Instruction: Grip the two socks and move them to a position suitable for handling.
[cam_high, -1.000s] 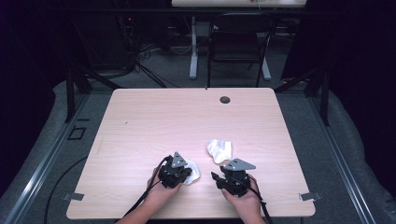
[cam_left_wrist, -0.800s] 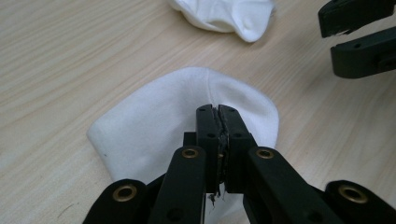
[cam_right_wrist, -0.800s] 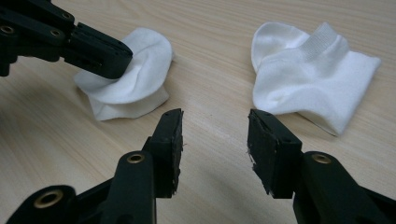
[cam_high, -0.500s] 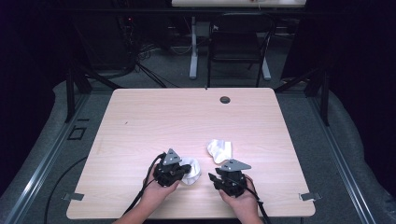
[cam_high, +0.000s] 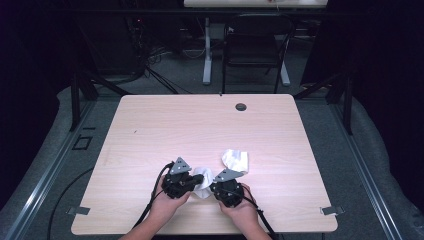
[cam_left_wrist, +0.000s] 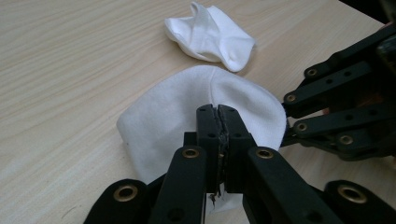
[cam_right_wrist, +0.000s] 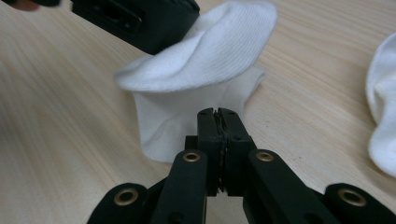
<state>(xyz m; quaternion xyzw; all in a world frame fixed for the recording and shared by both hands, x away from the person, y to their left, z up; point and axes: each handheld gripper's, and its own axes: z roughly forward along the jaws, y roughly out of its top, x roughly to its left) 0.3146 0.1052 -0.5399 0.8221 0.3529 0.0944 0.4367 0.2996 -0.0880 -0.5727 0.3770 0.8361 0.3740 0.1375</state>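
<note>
High view: showing both grippers low at the near edge of the pale wood-grain table (cam_high: 150, 130), meeting over one small white cotton sock (cam_high: 202, 180).
Left gripper (cam_high: 192, 180): jaws pressed together, clamping an edge of that sock; fabric pinched in the seam between the black jaws in the left gripper view, the sock's rounded end (cam_left_wrist: 196, 107) spreading just ahead of the tips.
Right gripper (cam_high: 216, 186): jaws having just been closing, now together on the sock's lower layer (cam_right_wrist: 187, 121); cloth caught between the tips in the right gripper view, an upper fold arching ahead of them.
Second sock: crumpled white ankle sock (cam_high: 235, 160) lying loose just beyond the right gripper, touching neither jaw, apart from the held one.
Step in hand: judging by the double grip, securing both ends of the first sock, probably before spreading or folding it.
Next move: calling for a gentle pull of the two grips apart or a lift together, keeping tension even; watching for a thin edge slipping out of the right jaws.
</note>
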